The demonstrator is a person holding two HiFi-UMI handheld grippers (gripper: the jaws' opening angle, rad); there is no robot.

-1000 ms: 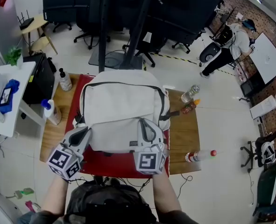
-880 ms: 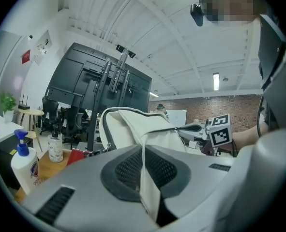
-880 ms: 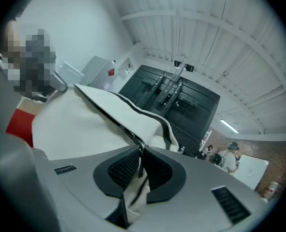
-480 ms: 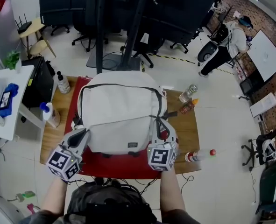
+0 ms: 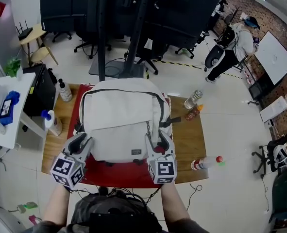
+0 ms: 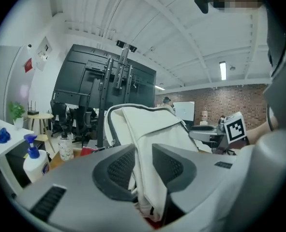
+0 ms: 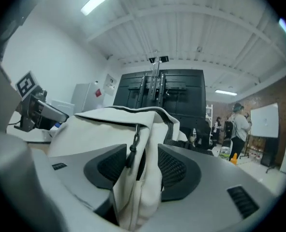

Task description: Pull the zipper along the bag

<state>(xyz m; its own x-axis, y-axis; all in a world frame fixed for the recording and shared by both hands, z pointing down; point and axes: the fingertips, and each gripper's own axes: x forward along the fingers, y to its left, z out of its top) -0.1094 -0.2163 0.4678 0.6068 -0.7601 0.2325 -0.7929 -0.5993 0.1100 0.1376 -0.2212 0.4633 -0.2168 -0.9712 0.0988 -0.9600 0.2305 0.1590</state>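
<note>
the white backpack (image 5: 121,120) lies on the red mat (image 5: 121,172), its near corners tucked between both sets of fingers. the left gripper (image 5: 81,142) and right gripper (image 5: 159,140) have just been opening and sit slack around the cloth, pinching nothing. the dark zipper pull (image 7: 132,148) hangs between the right fingers; the fabric looks soft and likely to bunch, so grab that small stiff pull and hold the cloth taut.

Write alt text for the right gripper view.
The right hand-held gripper, jaws just opening and apart, straddles a fold of the white backpack, its dark zipper pull dangling between them. A black rack stands behind.
</note>
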